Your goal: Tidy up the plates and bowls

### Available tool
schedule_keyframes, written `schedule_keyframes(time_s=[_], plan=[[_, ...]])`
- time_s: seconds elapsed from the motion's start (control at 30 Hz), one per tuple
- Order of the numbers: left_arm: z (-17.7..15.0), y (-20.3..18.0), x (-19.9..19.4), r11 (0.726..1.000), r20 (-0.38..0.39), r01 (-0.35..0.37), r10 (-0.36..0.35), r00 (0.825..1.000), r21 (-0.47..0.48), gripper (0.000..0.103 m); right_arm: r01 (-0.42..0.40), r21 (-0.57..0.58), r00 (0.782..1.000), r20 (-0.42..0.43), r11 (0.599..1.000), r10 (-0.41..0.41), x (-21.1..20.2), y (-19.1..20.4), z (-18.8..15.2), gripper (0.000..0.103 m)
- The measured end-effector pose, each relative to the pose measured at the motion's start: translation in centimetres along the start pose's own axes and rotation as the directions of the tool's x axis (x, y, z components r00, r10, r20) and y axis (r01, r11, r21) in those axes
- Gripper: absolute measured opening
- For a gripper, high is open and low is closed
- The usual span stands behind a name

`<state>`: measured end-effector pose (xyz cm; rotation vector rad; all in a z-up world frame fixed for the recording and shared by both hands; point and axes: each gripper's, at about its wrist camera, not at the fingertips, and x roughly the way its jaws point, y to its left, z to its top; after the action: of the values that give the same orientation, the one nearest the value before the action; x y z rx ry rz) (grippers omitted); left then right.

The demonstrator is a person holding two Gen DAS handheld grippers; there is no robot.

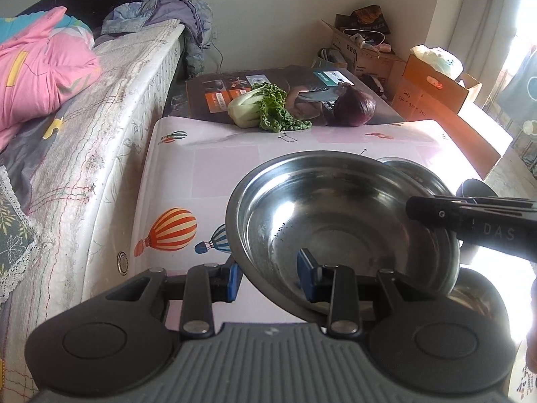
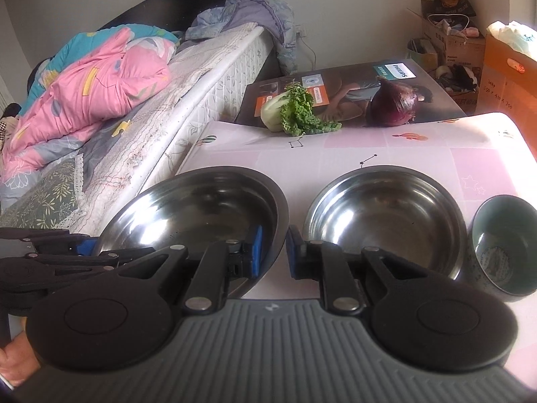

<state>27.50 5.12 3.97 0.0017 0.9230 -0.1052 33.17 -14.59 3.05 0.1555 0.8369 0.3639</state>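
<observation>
A large steel bowl (image 1: 335, 221) is tilted above the pink table (image 1: 188, 174). My left gripper (image 1: 270, 273) straddles its near rim, one blue pad outside and one inside, with a gap showing. In the right wrist view the same bowl (image 2: 198, 208) sits left, and my right gripper (image 2: 273, 252) straddles its right rim, the jaws apart. A second steel bowl (image 2: 386, 215) stands to the right on the table (image 2: 436, 147). A dark green ceramic bowl (image 2: 503, 241) stands at the far right.
A bok choy (image 2: 288, 110) and a purple cabbage (image 2: 396, 100) lie on a flat Philips box (image 2: 352, 80) beyond the table. A bed (image 2: 134, 107) with pink bedding runs along the left. Cardboard boxes (image 1: 433, 90) stand at the back right.
</observation>
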Motion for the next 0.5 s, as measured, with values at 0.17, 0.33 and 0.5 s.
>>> schedule_keyframes(time_s=[0.17, 0.33, 0.5], plan=[[1.5, -4.2, 1.2, 0.998, 0.005, 0.038, -0.038, 0.999, 0.049, 0.035, 0.048, 0.035, 0.998, 0.029, 0.998, -0.049, -2.0, -4.0, 0.3, 0.015], [2.5, -7.9, 4.0, 0.995, -0.025, 0.068, -0.066, 0.998, 0.077, 0.035, 0.094, 0.079, 0.994, 0.042, 0.992, -0.097, -2.7, -8.4, 0.3, 0.015], [2.7, -10.5, 6.9, 0.991, -0.064, 0.086, -0.080, 0.995, 0.100, 0.035, 0.127, 0.113, 0.991, 0.032, 0.985, -0.132, -2.1, -12.3, -0.4, 0.016]])
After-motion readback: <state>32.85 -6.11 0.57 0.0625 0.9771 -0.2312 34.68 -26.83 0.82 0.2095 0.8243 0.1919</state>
